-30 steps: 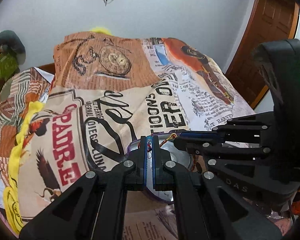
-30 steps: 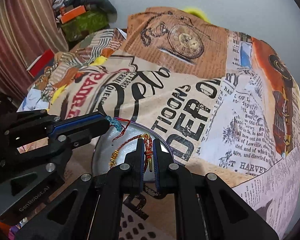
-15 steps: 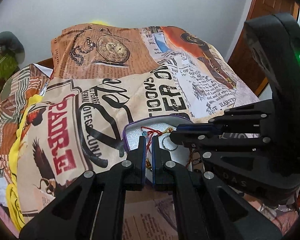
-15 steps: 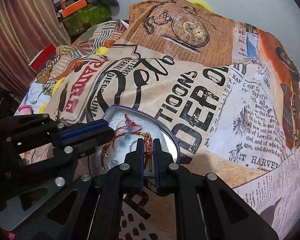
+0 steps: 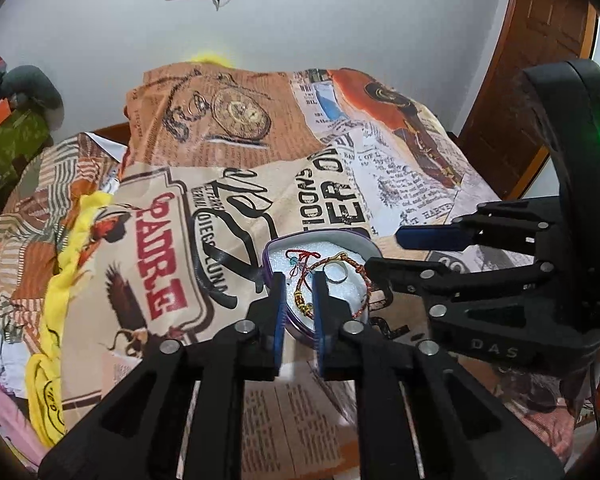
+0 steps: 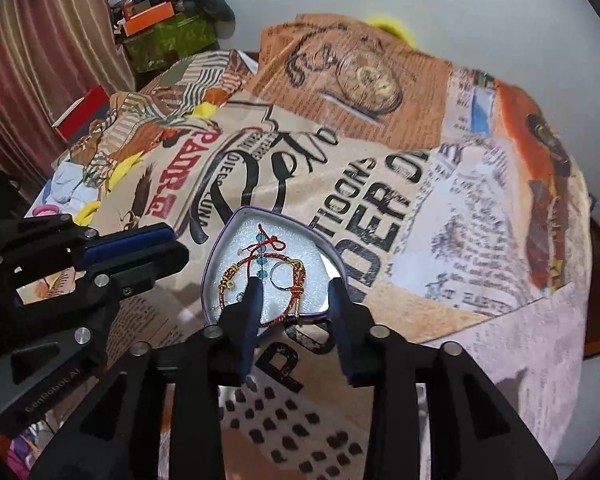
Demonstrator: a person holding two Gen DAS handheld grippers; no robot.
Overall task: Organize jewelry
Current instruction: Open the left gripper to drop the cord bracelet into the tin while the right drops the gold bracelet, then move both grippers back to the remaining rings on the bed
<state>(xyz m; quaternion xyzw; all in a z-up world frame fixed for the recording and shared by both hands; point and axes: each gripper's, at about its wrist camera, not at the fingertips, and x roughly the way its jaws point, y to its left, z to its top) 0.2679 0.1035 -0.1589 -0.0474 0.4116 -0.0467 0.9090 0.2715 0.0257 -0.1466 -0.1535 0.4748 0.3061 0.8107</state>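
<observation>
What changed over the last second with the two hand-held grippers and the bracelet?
Both let go: the left hand-held gripper and right hand-held gripper, shut on the red-and-gold bracelet a second ago, now stand open, and the bracelet lies in the purple-rimmed tin with the ring. The tin stayed on the printed bedspread.

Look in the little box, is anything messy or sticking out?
Yes. The red-and-gold bracelet crosses the red string with blue beads and the silver ring, like a tangle. Its lower loop seems to hang over the purple-rimmed tin near the open right gripper.
</observation>
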